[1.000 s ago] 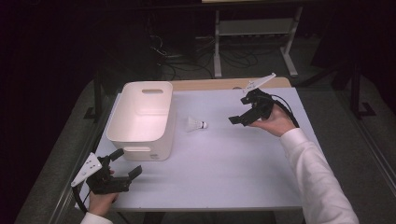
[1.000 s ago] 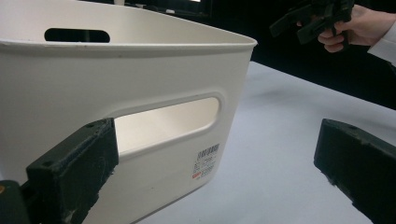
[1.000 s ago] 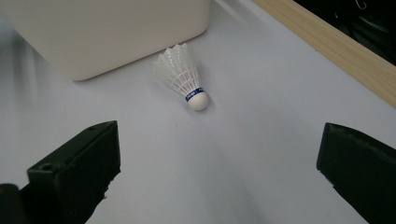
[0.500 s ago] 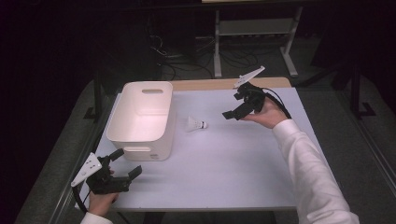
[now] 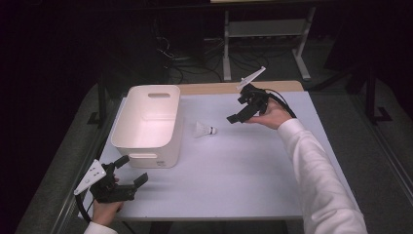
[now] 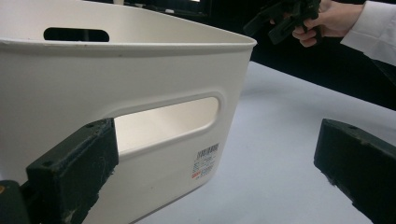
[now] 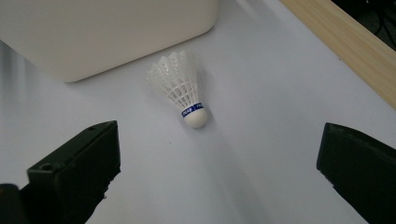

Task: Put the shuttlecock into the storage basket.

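A white shuttlecock (image 5: 204, 129) with a blue band above its rounded cork lies on its side ahead of the right gripper (image 5: 237, 117), just beyond the wide-spread jaws and apart from them, cork toward the gripper, feathers fanning away.

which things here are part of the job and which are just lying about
Part of the job:
- shuttlecock, lying on the table beside the bin
- right gripper, open, aimed at the shuttlecock
- white bin, likely where it goes

Just there:
- left gripper, open, idle near the bin's front corner
- wooden strip along the table's far edge
- metal stand and cables on the floor behind
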The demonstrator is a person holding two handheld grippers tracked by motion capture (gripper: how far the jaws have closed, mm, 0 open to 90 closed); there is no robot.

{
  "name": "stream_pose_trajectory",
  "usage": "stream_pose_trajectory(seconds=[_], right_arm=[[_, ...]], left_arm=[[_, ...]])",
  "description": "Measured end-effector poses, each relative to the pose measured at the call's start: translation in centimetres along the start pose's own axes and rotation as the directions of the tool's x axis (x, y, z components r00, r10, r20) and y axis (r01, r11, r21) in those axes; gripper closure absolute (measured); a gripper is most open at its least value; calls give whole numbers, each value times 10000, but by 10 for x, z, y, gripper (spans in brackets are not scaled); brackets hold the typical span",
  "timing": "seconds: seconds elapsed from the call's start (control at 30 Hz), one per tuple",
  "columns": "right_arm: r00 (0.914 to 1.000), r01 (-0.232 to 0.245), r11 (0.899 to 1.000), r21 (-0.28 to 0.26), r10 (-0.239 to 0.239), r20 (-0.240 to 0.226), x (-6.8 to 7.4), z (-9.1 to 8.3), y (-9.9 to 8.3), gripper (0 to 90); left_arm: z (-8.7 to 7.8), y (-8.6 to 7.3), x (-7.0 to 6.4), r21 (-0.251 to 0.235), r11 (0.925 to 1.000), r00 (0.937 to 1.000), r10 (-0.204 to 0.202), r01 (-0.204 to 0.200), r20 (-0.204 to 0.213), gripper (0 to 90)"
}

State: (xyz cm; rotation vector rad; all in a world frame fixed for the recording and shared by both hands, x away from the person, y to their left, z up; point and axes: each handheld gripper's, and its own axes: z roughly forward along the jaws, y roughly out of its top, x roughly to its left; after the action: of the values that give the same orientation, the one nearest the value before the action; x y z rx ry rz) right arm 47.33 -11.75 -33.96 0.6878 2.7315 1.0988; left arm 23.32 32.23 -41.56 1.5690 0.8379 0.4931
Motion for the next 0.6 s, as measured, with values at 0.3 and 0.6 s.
stream_pose_trajectory(seconds=[0.3,0.6], right_arm=[[9991,413,9981,460,-410,-76,2,15,9,0],[9987,498,9968,619,-489,-156,-1,29,8,0]], left_arm=[[-2,0,1,1,10000,10000,74,-74,5,0],[-1,0,0,-75,10000,10000,12,-12,41,0]])
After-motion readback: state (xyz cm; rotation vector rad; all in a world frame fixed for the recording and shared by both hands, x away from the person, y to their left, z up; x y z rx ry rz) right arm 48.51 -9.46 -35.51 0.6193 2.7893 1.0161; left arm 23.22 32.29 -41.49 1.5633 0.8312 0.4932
